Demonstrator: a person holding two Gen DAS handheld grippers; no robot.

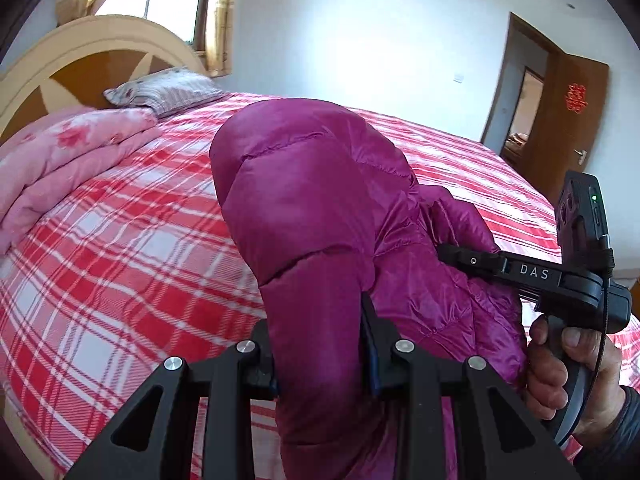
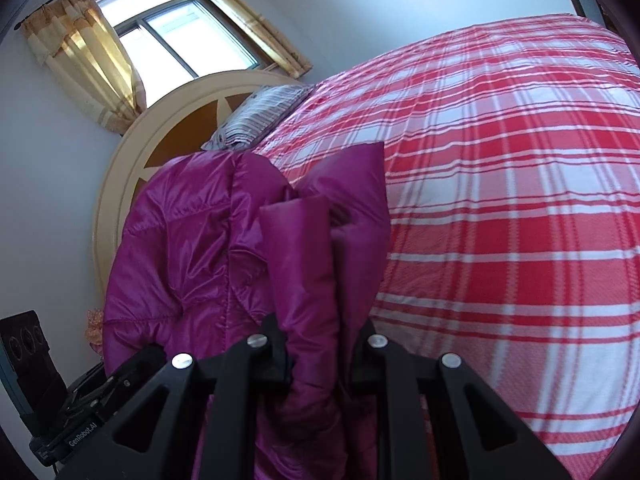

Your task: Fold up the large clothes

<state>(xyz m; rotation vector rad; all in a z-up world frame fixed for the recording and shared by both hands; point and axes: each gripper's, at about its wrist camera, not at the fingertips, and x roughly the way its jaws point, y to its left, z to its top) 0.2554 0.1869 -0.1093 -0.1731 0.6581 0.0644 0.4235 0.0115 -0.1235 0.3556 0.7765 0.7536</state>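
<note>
A magenta quilted down jacket [image 1: 316,200] hangs bunched above the red plaid bed [image 1: 120,240]. My left gripper [image 1: 324,344] is shut on a thick fold of it, the fabric rising between its fingers. My right gripper [image 2: 324,344] is shut on another fold of the jacket [image 2: 188,248], which fills the left middle of the right wrist view. In the left wrist view the right gripper [image 1: 448,254] reaches in from the right, its tips buried in the jacket, with a hand on its handle.
A folded pink quilt [image 1: 60,168] and a striped pillow [image 1: 168,90] lie by the curved headboard [image 1: 80,52]. The plaid sheet [image 2: 500,200] stretches to the right. A brown door [image 1: 560,120] stands open at the far right. A curtained window [image 2: 160,28] is behind the headboard.
</note>
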